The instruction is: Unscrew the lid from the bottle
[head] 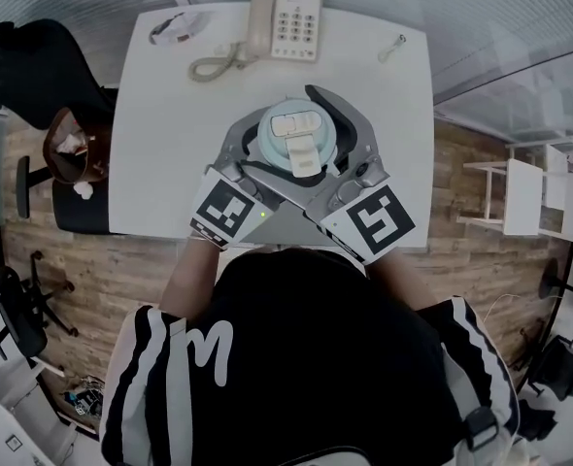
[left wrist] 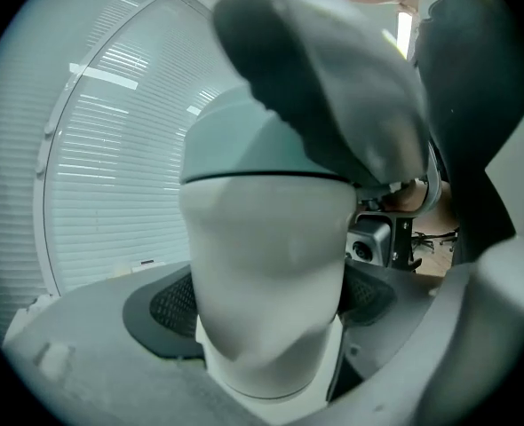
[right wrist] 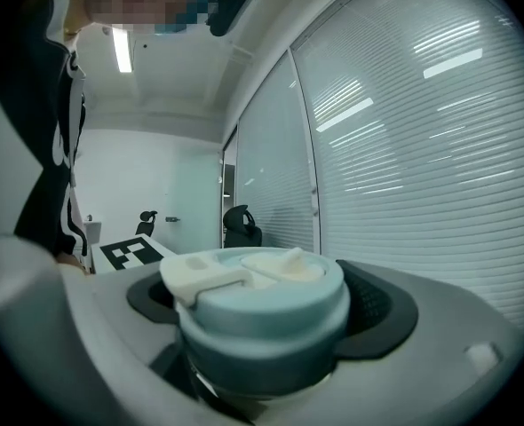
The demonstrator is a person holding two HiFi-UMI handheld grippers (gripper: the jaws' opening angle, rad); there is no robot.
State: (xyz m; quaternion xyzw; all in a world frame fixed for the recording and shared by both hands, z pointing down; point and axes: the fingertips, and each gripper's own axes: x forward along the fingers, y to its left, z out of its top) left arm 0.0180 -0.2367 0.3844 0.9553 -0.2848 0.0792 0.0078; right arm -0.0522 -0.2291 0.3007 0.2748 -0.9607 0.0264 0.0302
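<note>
Left gripper [left wrist: 266, 307] gap filled by bottle [left wrist: 262, 238], right gripper [right wrist: 266, 316] gap by lid [right wrist: 262, 287]. Ahead of the tips, phone [head: 286, 19] and cord [head: 214, 64] block. Table [head: 160, 144] open either side of jaws.

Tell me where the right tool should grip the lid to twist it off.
The round teal side wall of the lid, coming in level from the side, as the right tool sits. The wall is even all round; the cream flip cap on top is not.
</note>
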